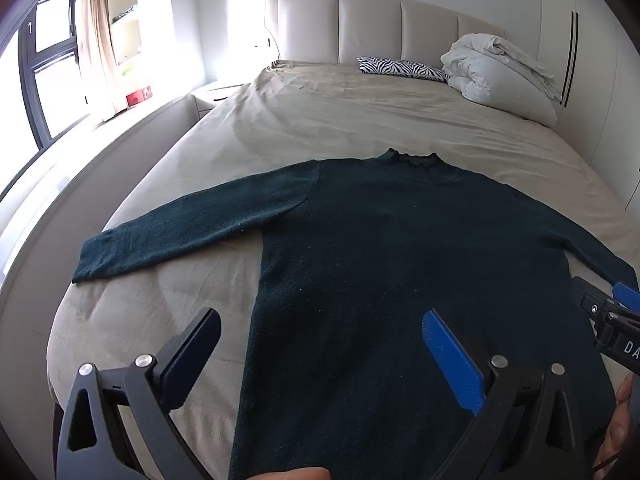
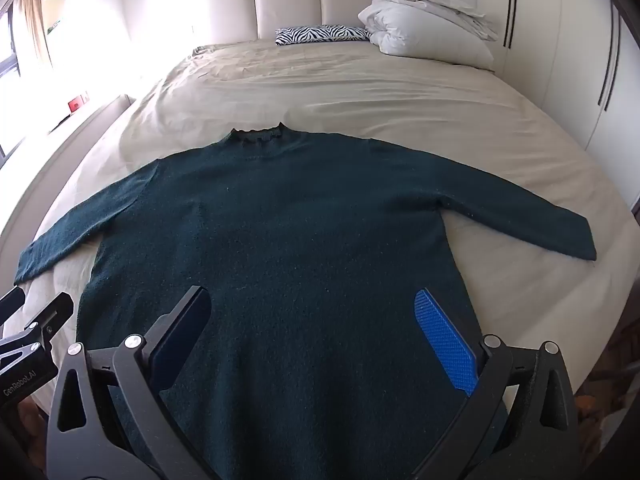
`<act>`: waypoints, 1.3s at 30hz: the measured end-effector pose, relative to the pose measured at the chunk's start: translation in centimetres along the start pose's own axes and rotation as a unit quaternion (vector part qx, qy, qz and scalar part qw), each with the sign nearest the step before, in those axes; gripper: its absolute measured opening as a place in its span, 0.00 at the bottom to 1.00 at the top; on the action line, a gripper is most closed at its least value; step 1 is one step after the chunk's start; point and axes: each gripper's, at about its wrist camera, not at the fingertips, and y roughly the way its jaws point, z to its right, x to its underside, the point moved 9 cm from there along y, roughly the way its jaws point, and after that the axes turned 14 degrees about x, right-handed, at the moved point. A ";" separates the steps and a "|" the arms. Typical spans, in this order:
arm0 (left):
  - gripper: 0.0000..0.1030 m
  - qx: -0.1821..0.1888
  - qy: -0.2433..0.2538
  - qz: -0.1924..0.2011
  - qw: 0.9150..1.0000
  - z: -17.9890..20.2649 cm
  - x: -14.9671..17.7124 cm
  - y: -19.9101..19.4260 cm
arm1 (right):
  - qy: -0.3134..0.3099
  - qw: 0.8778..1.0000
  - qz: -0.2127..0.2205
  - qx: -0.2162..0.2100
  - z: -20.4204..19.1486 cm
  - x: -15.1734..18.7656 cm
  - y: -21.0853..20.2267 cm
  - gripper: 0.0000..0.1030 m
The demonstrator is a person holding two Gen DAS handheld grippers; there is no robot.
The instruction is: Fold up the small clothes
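Note:
A dark green knitted sweater (image 1: 392, 248) lies flat on the beige bed sheet (image 1: 320, 120), collar toward the headboard and both sleeves spread out sideways. My left gripper (image 1: 320, 316) hovers open above the sweater's lower left part, nothing between its fingers. In the right wrist view the sweater (image 2: 288, 232) fills the middle, and my right gripper (image 2: 312, 296) stands open above its lower body, also holding nothing. The left sleeve cuff (image 1: 92, 260) reaches near the bed's left edge, and the right sleeve cuff (image 2: 576, 240) lies on the sheet at the right.
A zebra-striped pillow (image 2: 324, 34) and a bundled white duvet (image 2: 428, 20) rest at the padded headboard (image 1: 380, 24). Windows with curtains (image 1: 92, 40) are to the left, and white wardrobe doors (image 2: 580, 60) stand to the right. A hand (image 1: 620, 432) shows at the lower right edge.

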 end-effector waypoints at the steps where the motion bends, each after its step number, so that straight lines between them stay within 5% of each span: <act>1: 1.00 -0.001 0.000 0.000 1.000 -0.1 0.0 0.0 | 0.000 1.000 0.001 0.000 0.0 0.0 0.0 1.00; 39: 1.00 -0.008 0.008 0.002 1.000 -0.2 -0.1 -0.3 | -0.005 1.000 -0.002 0.004 -0.3 0.3 0.1 1.00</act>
